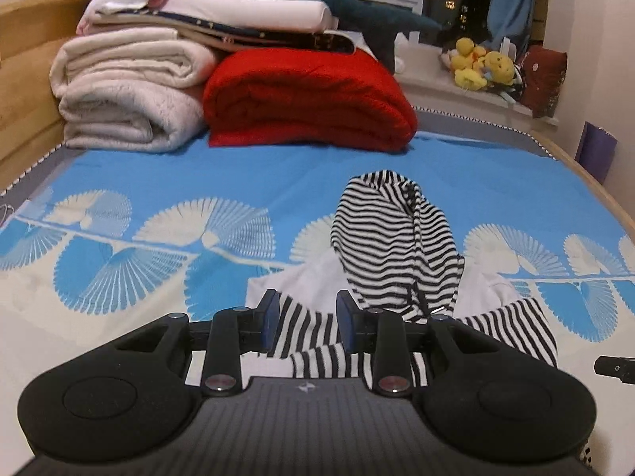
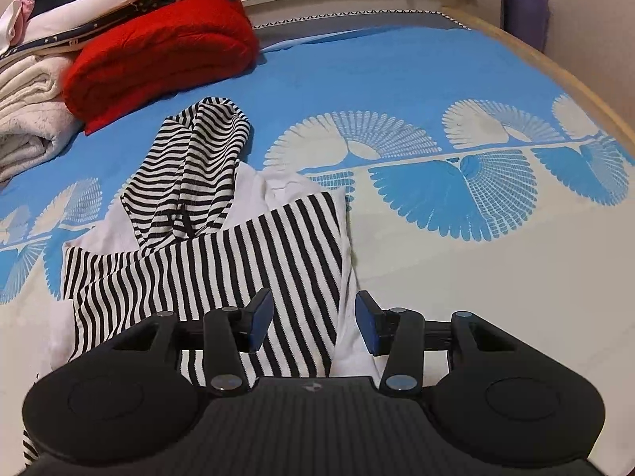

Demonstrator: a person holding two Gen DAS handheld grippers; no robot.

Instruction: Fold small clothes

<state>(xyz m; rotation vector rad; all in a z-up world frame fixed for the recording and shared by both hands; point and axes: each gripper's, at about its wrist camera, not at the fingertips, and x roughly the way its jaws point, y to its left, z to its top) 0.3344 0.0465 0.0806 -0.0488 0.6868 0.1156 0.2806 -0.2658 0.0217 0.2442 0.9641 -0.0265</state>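
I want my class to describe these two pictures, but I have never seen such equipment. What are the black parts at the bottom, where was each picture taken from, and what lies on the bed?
The black parts are two hand-held grippers, one in each of a person's hands; there is no robot arm. Each carries a camera looking forward along its two fingers.

One picture is from the left gripper, the other from the right gripper. Both are open and hold nothing.

On the blue and white bedspread lies a small black-and-white striped hooded garment, partly folded, with its hood at the far end. Behind it are a folded red blanket and stacked cream blankets. Yellow plush toys sit by the window.
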